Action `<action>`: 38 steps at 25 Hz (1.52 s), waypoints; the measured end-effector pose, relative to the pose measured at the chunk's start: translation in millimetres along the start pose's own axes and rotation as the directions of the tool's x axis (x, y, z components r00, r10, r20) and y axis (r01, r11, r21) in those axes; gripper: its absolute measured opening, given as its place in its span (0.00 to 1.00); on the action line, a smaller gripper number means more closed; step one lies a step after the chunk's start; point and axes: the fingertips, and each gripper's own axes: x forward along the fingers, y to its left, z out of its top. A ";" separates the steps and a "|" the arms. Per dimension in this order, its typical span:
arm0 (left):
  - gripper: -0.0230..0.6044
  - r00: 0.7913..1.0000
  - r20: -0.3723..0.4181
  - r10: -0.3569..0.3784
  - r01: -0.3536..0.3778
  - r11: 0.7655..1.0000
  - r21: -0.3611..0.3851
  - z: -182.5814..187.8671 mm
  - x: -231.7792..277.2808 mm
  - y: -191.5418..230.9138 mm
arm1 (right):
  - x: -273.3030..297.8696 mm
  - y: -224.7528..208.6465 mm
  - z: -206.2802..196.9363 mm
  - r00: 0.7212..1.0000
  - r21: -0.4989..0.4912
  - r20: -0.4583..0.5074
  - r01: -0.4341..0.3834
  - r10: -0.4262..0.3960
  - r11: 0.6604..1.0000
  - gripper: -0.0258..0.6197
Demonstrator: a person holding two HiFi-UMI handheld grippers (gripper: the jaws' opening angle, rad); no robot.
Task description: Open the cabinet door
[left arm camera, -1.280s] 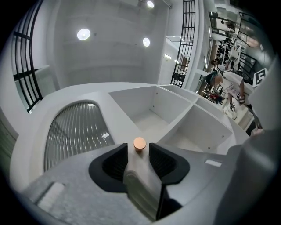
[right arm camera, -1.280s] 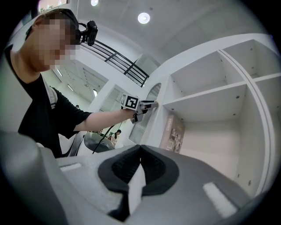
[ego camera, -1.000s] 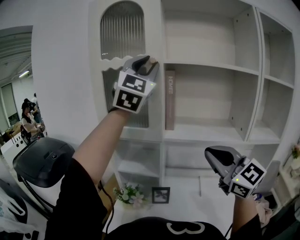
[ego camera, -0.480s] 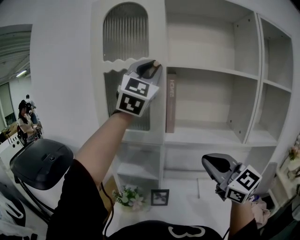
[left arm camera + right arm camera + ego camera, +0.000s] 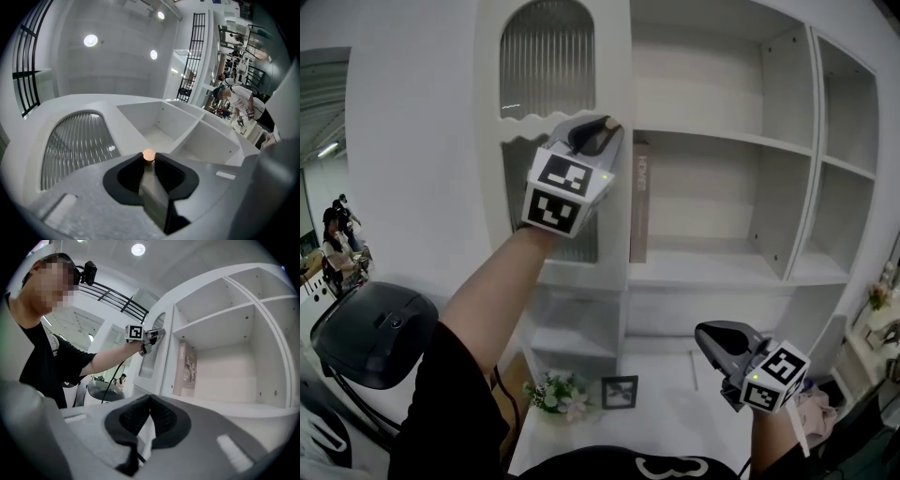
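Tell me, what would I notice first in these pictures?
The left gripper is up at the white cabinet door with ribbed glass, and its jaws have just been closing onto the little round knob. Beside the door, open white shelves hold one book standing upright. The right gripper hangs low at the right, shut and empty.

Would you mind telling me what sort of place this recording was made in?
Probably a mock living-room display inside a large hall: a white shelf unit with an arched ribbed-glass cabinet door and one book, with people and black railings in the open space beyond.
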 end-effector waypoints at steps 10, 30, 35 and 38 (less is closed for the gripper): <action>0.15 0.997 0.057 -0.046 0.048 0.998 -0.033 22.5 -31.8 2.1 | 24.8 40.7 -8.0 0.998 0.067 0.059 0.012 -0.016 0.998 0.04; 0.15 1.000 0.017 -0.002 0.005 0.991 -0.131 46.5 -68.8 4.4 | -2.5 50.8 -9.3 0.995 0.022 0.048 -0.086 0.085 0.996 0.04; 0.15 1.000 0.015 -0.003 0.006 0.987 -0.159 50.6 -75.7 5.8 | -29.7 44.8 -19.0 0.998 0.045 0.038 -0.044 0.042 0.998 0.04; 0.15 1.000 0.025 0.001 0.003 0.985 -0.174 53.0 -79.8 7.5 | -40.8 47.6 -17.7 0.999 0.049 0.038 -0.017 0.015 0.999 0.04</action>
